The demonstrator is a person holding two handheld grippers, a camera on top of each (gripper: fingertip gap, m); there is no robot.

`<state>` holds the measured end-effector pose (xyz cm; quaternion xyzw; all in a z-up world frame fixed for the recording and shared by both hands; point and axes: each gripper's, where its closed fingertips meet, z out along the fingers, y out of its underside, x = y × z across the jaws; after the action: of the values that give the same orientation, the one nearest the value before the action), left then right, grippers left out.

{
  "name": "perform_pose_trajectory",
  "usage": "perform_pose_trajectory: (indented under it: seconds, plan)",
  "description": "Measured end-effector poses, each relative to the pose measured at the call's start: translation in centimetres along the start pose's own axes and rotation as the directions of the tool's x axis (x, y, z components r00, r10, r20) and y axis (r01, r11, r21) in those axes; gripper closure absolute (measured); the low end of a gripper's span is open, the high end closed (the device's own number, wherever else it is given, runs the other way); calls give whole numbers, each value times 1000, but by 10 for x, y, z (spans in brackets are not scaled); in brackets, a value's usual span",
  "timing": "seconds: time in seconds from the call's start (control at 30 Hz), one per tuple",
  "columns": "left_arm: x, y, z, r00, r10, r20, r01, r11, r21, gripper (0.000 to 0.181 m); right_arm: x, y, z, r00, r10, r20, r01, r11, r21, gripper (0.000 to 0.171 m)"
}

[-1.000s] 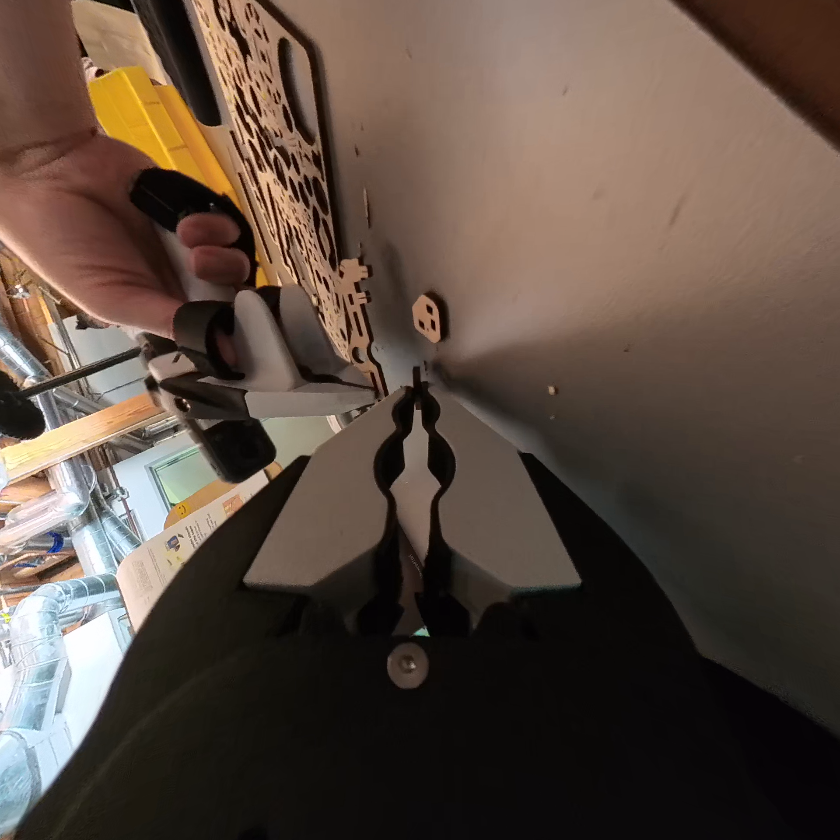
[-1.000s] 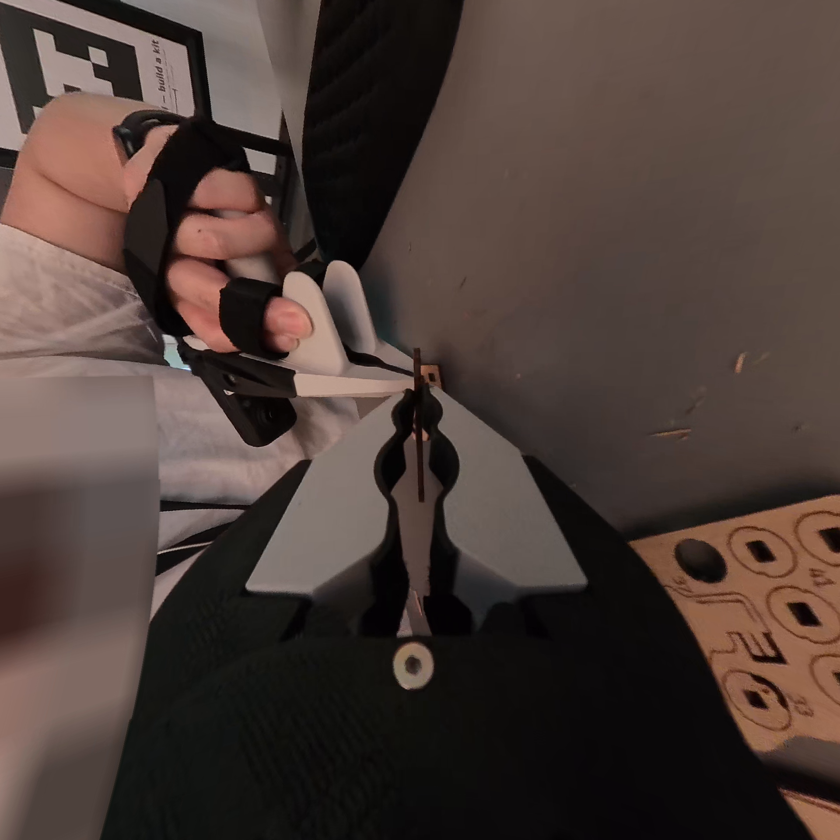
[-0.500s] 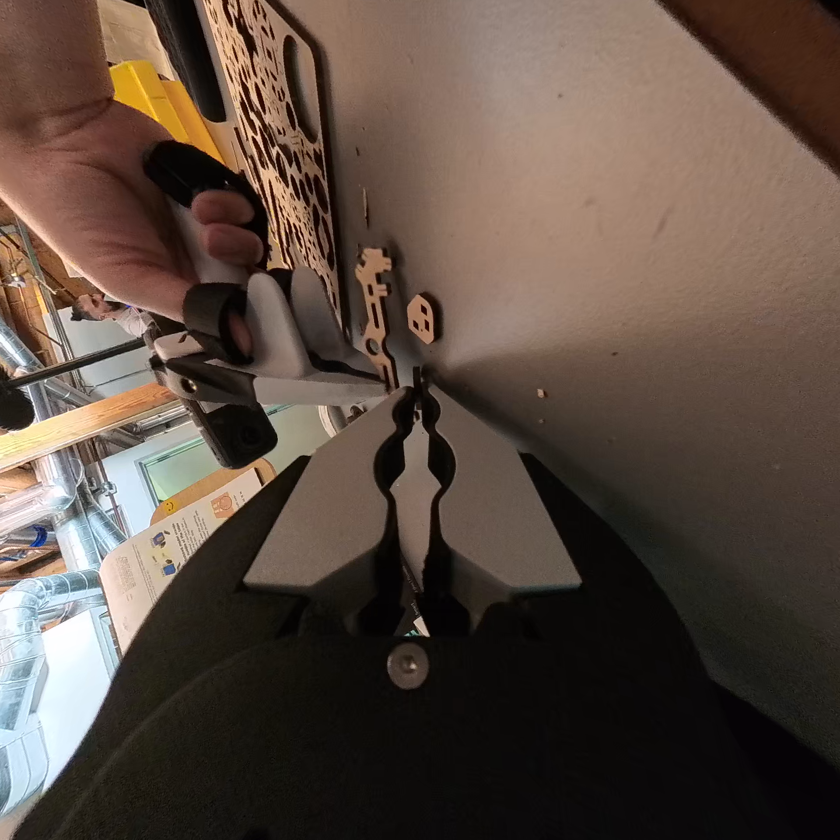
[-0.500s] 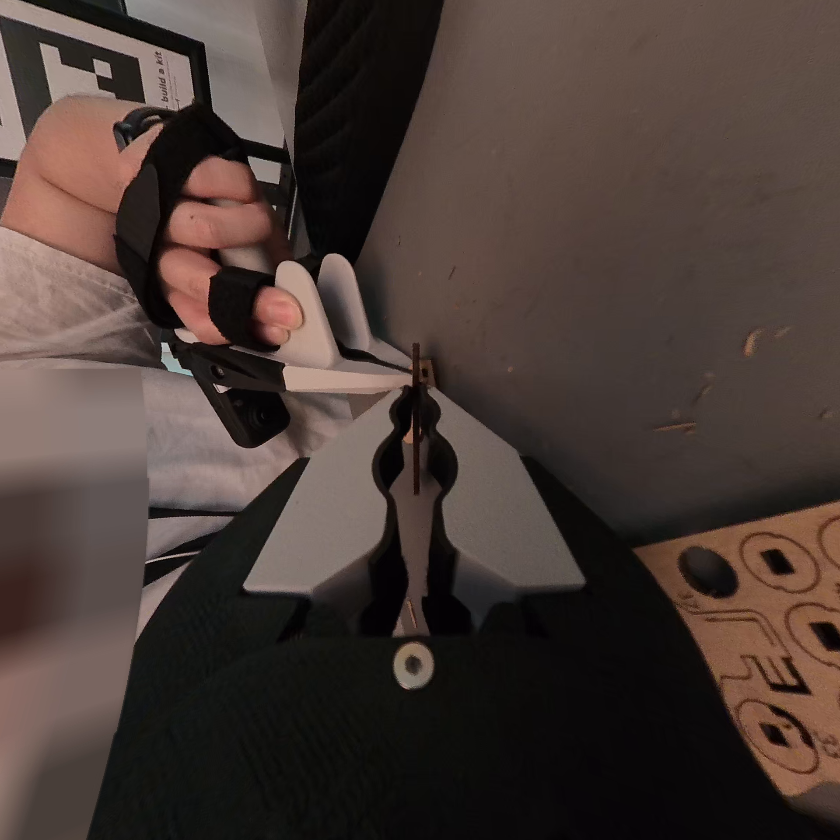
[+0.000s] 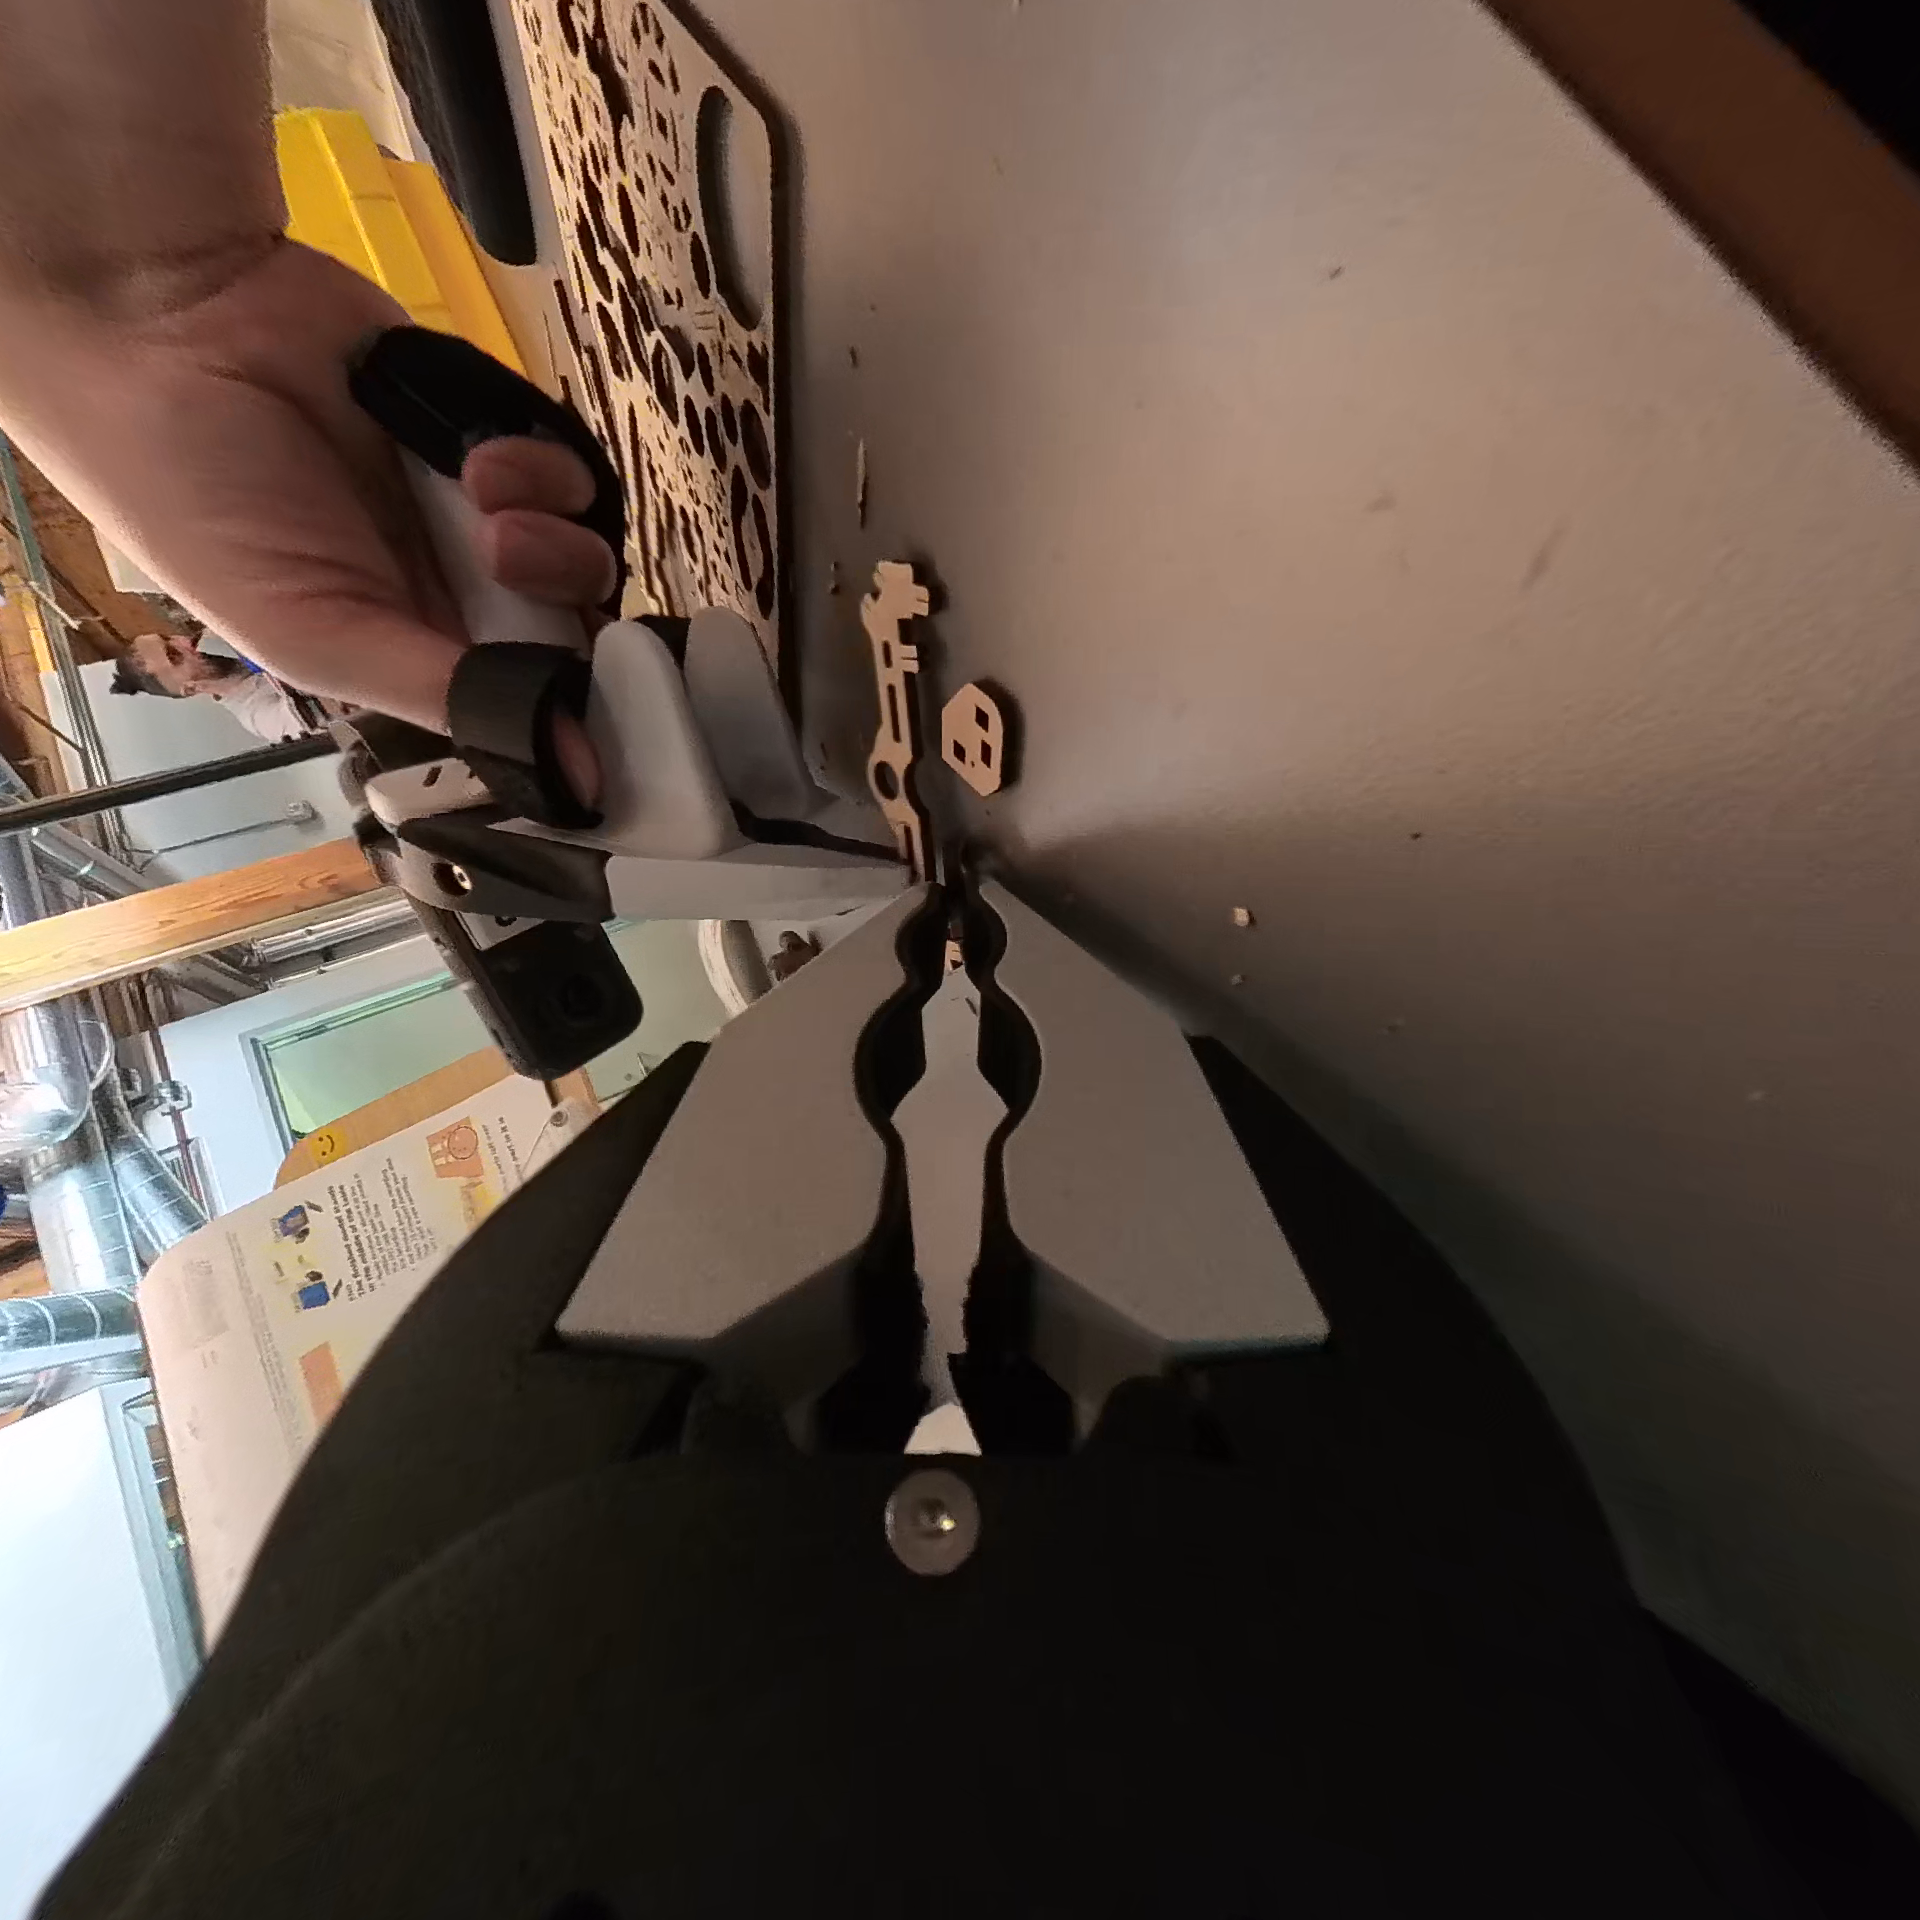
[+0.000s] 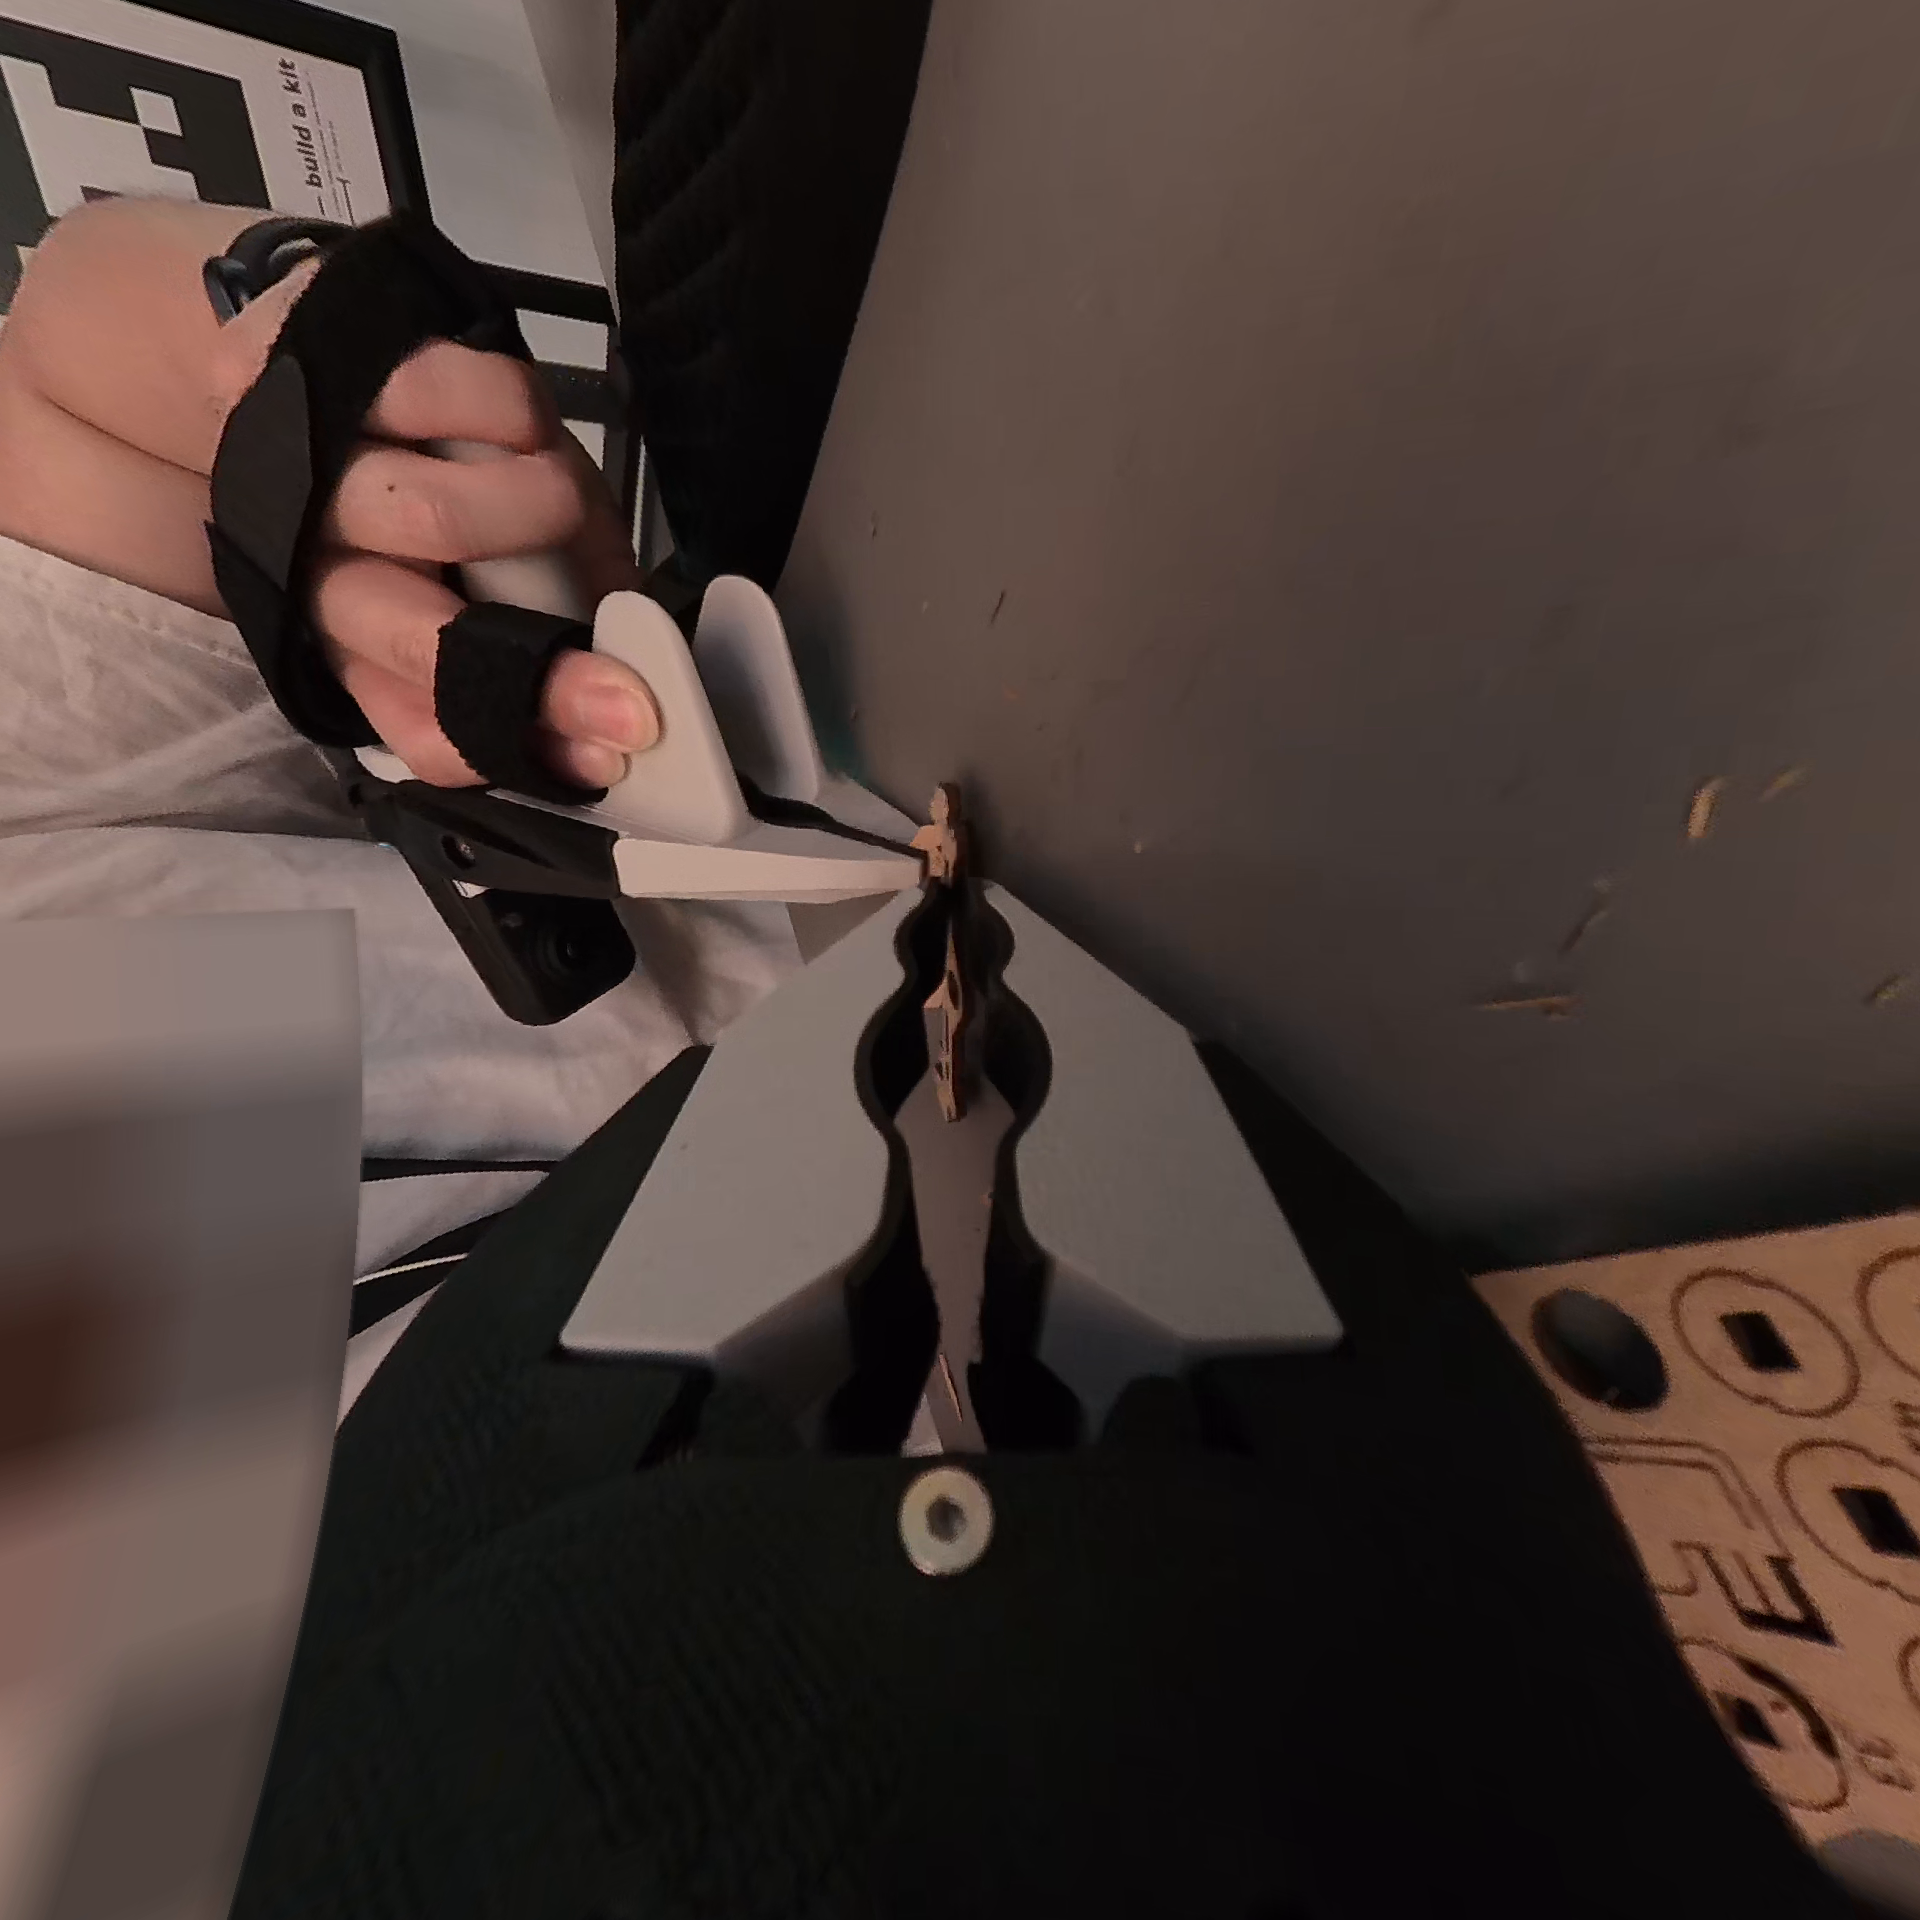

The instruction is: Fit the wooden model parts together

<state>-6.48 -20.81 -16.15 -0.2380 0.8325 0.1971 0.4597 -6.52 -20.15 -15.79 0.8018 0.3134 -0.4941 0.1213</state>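
Observation:
In the left wrist view my left gripper is shut on a small wooden piece, of which only a sliver shows between the jaws. My right gripper comes in from the left, shut on a long notched wooden strip. The strip's lower end meets my left gripper's tips. In the right wrist view my right gripper is shut on that strip, seen almost edge-on. My left gripper presses the small piece against the strip's top end. Both hover just above the grey table.
A small hexagonal wooden part lies on the table just past the grippers. A laser-cut wooden sheet with many cut-outs lies beyond, with a yellow box behind it. Another sheet lies at my right gripper's lower right. Wood crumbs dot the table.
The right gripper has turned the strip so its flat face shows more in both views. The small piece now sits against the strip's end. Both grippers stay shut.

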Motion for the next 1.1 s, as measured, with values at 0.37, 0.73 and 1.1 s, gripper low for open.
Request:
perform_pose_trajectory:
  seconds: [0.37, 0.73, 1.1]
  plan:
    - [1, 0, -1, 998, -66, -4, 66, 997, 25, 180, 2, 0, 3, 994, 11, -112, -25, 992, -121, 168]
    - [1, 1, -4, 997, -75, -5, 76, 997, 29, 180, 1, 0, 5, 931, -131, -341, 34, 960, -278, 168]
    - [3, 4, -8, 992, -125, -21, 126, 991, 43, 180, 0, 0, 7, 838, -266, -477, 30, 895, -446, 168]
